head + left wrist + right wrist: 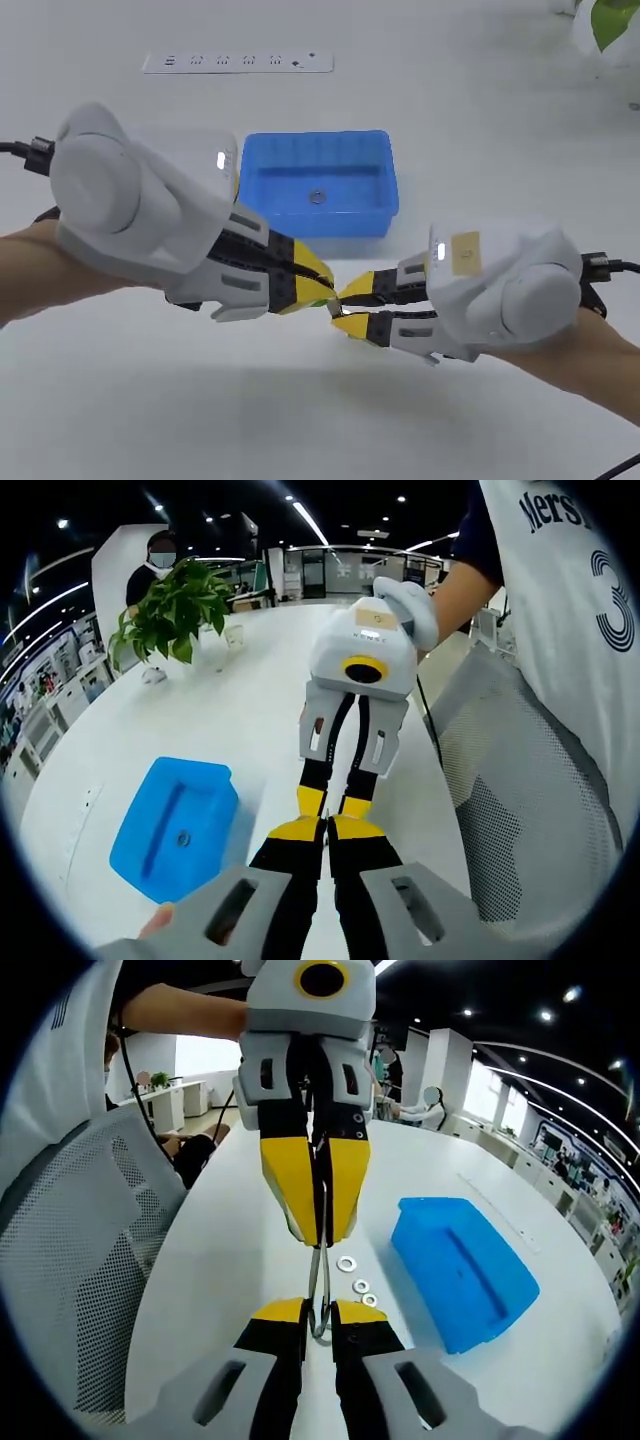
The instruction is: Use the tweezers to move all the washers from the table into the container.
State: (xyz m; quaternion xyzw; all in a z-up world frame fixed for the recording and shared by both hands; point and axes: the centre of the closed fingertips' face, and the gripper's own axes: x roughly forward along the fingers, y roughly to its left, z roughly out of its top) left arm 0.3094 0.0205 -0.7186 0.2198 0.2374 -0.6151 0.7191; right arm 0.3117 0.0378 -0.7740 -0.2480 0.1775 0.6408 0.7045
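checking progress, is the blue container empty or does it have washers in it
Not empty: one washer lies on the floor of the blue container. Three washers lie on the table outside it.

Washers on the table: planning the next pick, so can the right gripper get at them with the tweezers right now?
Probably not yet. The tweezers seem clamped between left gripper and right gripper, so no tip is free. The washers themselves lie uncovered beside them.
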